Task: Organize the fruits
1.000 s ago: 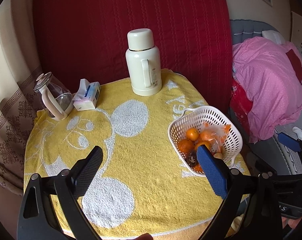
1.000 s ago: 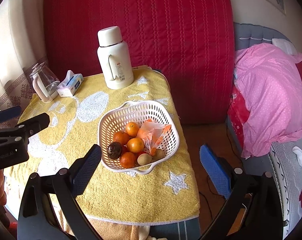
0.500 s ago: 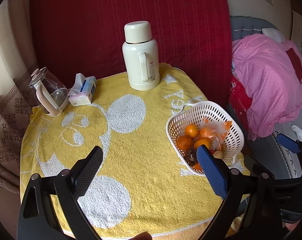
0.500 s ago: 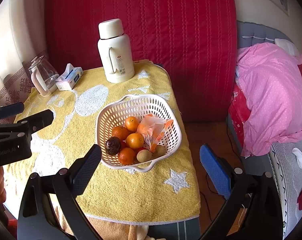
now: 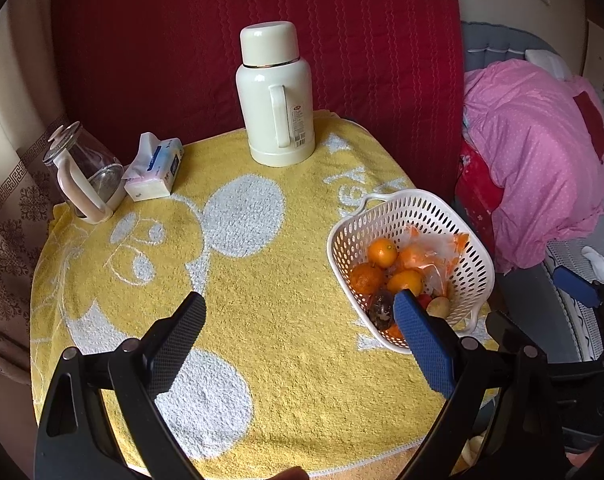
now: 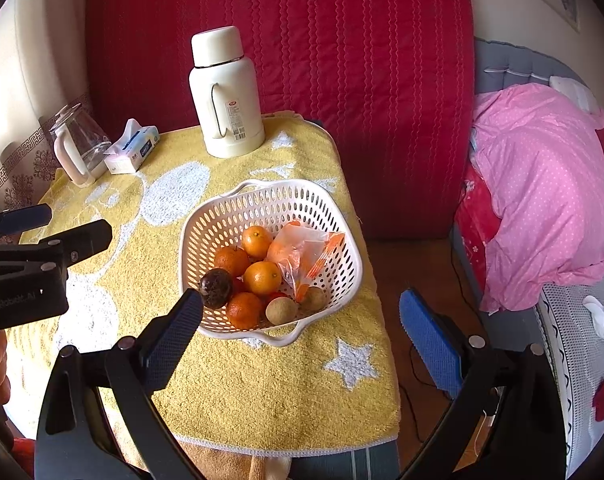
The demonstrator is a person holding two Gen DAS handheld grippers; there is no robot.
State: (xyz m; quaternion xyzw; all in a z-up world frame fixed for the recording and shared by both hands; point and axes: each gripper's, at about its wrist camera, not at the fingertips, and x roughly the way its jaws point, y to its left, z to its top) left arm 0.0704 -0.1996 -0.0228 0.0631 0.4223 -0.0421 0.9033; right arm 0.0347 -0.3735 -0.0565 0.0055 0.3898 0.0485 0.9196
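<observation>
A white perforated basket (image 6: pixel 222 220) (image 5: pixel 467 240) stands on the right side of a table under a yellow towel (image 5: pixel 262 280). It holds several oranges (image 6: pixel 262 277), a dark passion fruit (image 6: pixel 216 282), two brown kiwis (image 6: pixel 281 310) and a clear bag of orange pieces (image 6: pixel 302 250). My left gripper (image 5: pixel 300 310) is open and empty above the towel, left of the basket. My right gripper (image 6: pixel 302 308) is open and empty, hovering over the basket's near rim. The left gripper also shows in the right wrist view (image 6: pixel 50 226).
A cream thermos (image 5: pixel 276 96) stands at the back of the table. A tissue pack (image 5: pixel 154 170) and a glass kettle (image 5: pixel 82 172) sit at the back left. A red quilted cover (image 5: pixel 262 20) hangs behind. A bed with pink bedding (image 6: pixel 541 184) lies to the right.
Both grippers have moved a little closer to the table and basket; the right one has come lower over the basket. Both stay open.
</observation>
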